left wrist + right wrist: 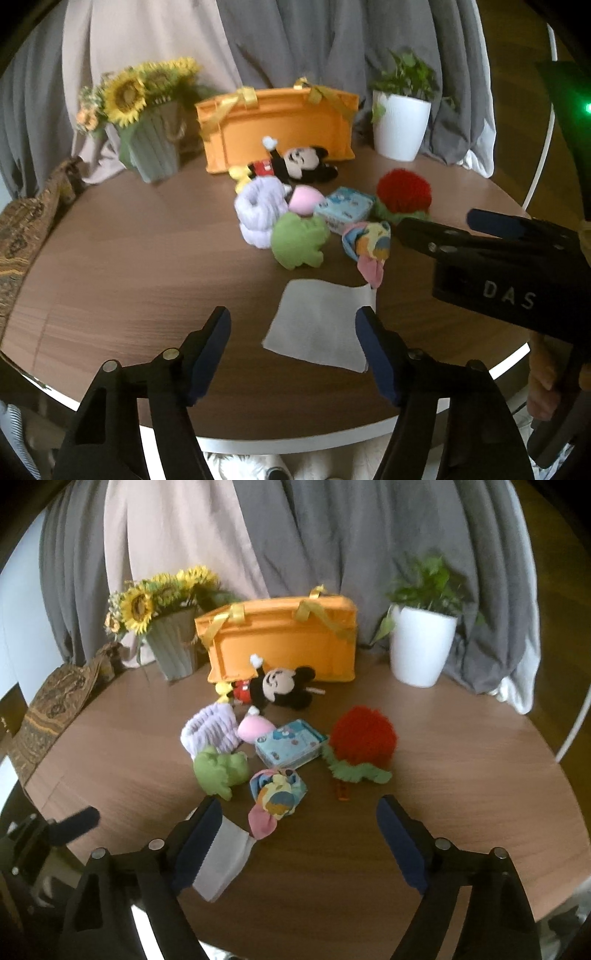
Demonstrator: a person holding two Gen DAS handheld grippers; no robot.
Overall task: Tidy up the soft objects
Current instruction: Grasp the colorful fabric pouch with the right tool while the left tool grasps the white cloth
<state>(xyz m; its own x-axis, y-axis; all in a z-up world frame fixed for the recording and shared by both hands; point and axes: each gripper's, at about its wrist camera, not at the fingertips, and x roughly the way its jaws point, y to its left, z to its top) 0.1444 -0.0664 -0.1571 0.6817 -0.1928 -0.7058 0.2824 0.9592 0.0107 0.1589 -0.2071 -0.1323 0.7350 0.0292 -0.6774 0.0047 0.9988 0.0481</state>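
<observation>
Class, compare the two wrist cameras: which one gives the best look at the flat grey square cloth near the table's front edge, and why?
The left wrist view. There the flat grey square cloth lies almost whole on the round brown wooden table, only one corner behind a finger. In the right wrist view the cloth is half hidden by a finger of the right tongs.

You're working over a table (147, 258) of smooth wood-grain laminate with a matt sheen. The orange basket (277, 125) looks like rigid matt plastic, tied with satiny yellow ribbon. Your gripper fingers (210, 354) are matt black plastic with dull blue pads and bright metal pins. The mouse toy (284, 686), green toy (299, 240) and lilac roll (258, 210) are soft plush; the red ball (364, 734) is shaggy. The grey cloth (321, 328) is flat, matt fabric. The white pot (421, 646) is smooth with a slight gloss.
</observation>
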